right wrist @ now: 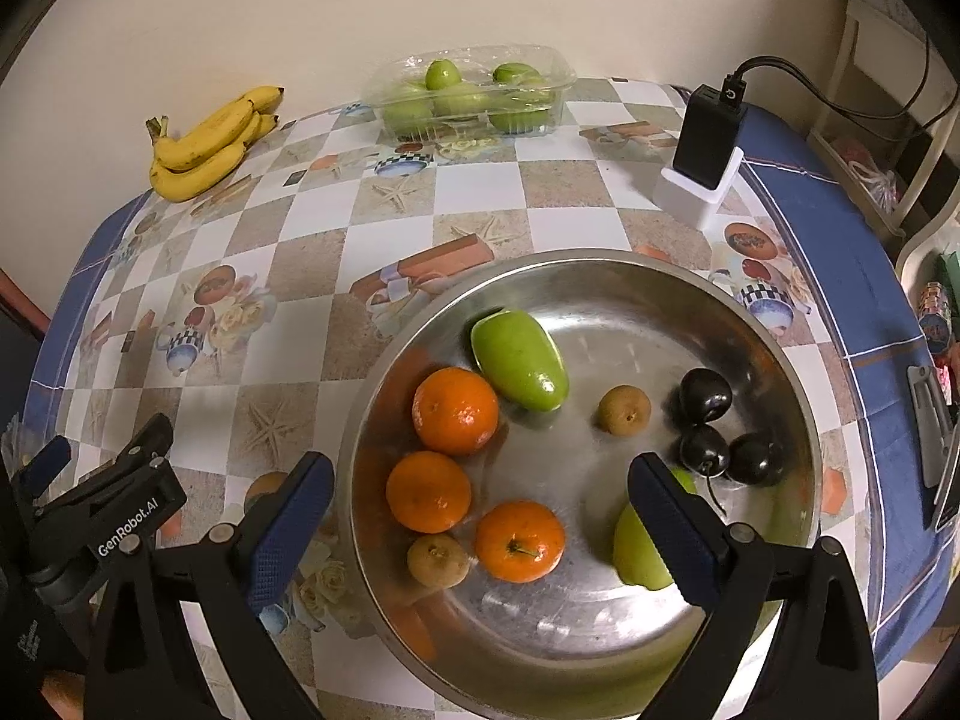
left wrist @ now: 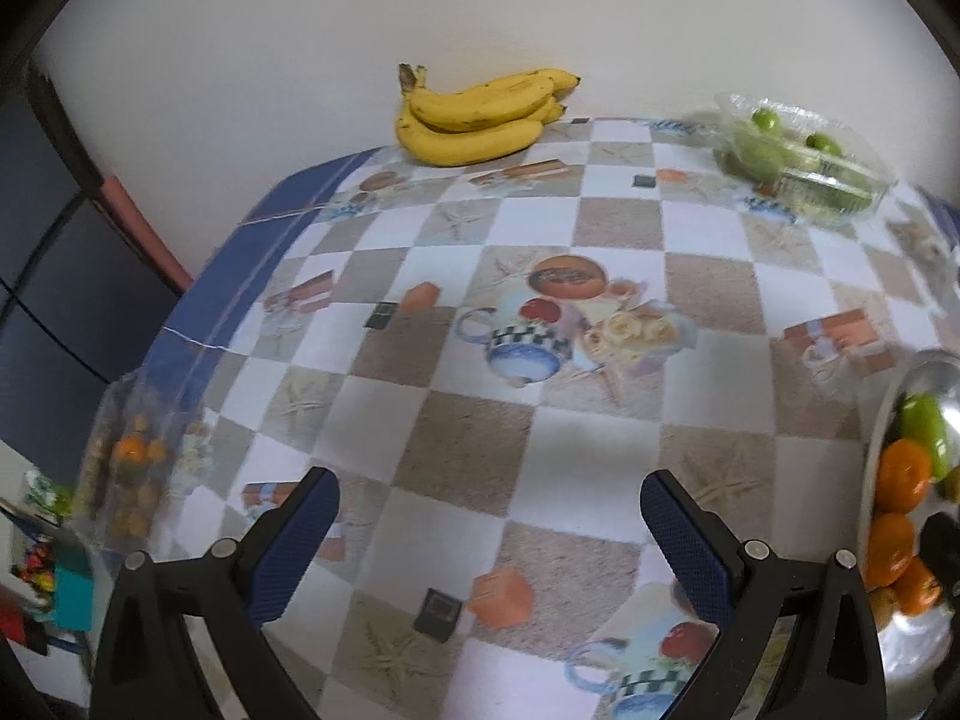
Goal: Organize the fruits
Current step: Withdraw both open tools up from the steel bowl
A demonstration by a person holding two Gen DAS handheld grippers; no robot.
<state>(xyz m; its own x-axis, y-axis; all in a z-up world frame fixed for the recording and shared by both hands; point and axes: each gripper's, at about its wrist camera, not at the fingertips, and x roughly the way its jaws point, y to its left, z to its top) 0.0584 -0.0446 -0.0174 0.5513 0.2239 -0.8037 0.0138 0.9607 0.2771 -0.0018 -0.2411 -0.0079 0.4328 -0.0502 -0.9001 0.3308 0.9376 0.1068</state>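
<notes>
From the left wrist view, the left claw (left wrist: 489, 531) is seen spread wide, with nothing between its blue pads and only the checkered tabletop (left wrist: 576, 462) beneath the gap. A bunch of bananas (left wrist: 480, 117) is laid at the far edge of the tabletop against the wall. To the far right a clear plastic box (left wrist: 801, 159) of green fruit is set. At the right edge a metal bowl (left wrist: 936, 372) is partly shown, with oranges (left wrist: 900, 510) and a green fruit (left wrist: 927, 435) inside. A clear bag (left wrist: 129, 462) of small orange things is blurred at the left edge.

From the right wrist view, the right claw (right wrist: 480, 531) is also spread wide and empty, hung over the near part of the metal bowl (right wrist: 600, 267). Three oranges (right wrist: 455, 411) are gathered on the bowl's left side, a long green fruit (right wrist: 519, 369) lies just behind them, and two small brown fruits (right wrist: 624, 410) and three dark cherries (right wrist: 705, 393) are spread toward the right. A pale green fruit (right wrist: 636, 546) is partly hidden behind the right pad. The bananas (right wrist: 210, 144) and the plastic box (right wrist: 474, 93) are placed along the far edge, well apart from the bowl. A black device (right wrist: 708, 138) is stood in a white stand at the far right. The left claw (right wrist: 102, 480) is visible at the lower left.
</notes>
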